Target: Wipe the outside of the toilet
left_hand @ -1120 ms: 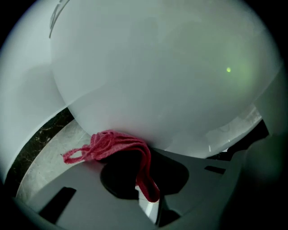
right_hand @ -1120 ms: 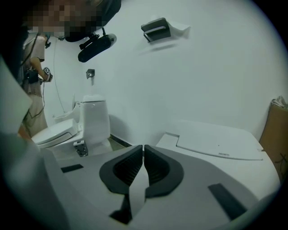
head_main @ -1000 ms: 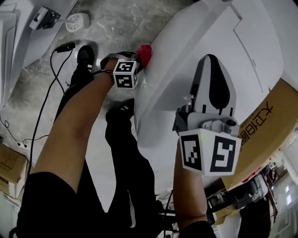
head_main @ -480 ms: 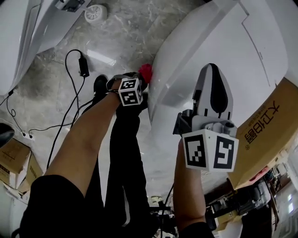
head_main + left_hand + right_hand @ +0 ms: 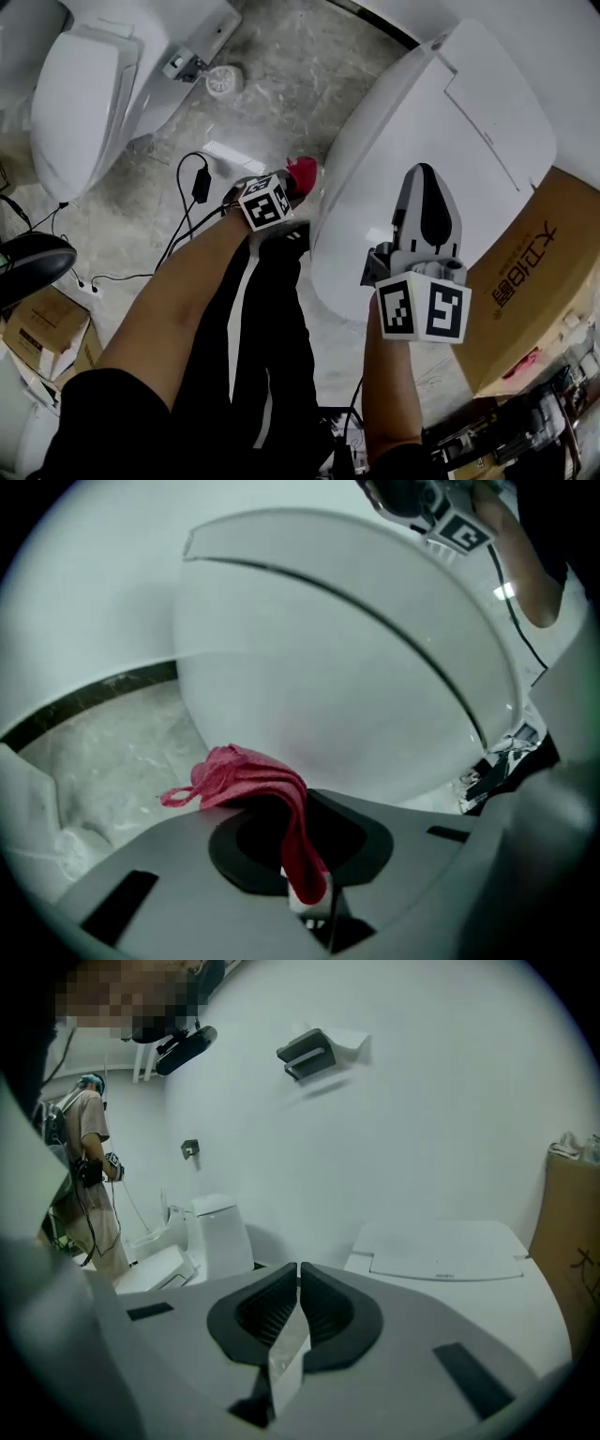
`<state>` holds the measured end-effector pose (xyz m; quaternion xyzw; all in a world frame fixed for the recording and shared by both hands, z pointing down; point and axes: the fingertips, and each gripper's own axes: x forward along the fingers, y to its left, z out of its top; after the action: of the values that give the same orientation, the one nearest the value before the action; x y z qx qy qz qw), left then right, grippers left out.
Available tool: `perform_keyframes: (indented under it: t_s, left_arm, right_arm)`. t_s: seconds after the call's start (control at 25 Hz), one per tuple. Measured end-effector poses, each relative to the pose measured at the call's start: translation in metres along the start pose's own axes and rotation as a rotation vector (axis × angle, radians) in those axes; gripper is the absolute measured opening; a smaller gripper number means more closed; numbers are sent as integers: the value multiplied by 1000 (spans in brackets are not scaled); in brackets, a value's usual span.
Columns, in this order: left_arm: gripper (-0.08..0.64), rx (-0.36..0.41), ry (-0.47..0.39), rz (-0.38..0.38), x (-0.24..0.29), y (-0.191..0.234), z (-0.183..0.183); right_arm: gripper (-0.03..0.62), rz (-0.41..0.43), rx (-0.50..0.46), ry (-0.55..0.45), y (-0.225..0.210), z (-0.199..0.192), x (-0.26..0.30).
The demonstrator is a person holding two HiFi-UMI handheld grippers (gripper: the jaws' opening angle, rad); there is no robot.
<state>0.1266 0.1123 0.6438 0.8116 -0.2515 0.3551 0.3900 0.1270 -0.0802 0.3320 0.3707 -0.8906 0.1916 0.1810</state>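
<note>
From the head: left tongs [image 5: 292, 186] low at the outer side of the toilet [image 5: 412, 131], red cloth [image 5: 302, 172] at their tip; right tongs [image 5: 427, 187] over its flank. From the left gripper: clamped on the red cloth, toilet just beyond. From the right gripper: pressed together, nothing between, toilet ahead.

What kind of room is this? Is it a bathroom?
Probably a storage or test room, not a home bathroom: a large white ceramic toilet, a second white toilet, a brown cardboard box and loose black cables.
</note>
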Motion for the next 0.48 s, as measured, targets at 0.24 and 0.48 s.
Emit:
perform_keyframes:
  t_s: [0.24, 0.48]
  left_arm:
    - [55, 134, -60, 182, -40, 124, 108]
    - [57, 227, -70, 208, -20, 222, 190]
  right_arm:
    - [37, 3, -61, -64, -19, 56, 20]
    - [37, -48, -129, -50, -51, 67, 76]
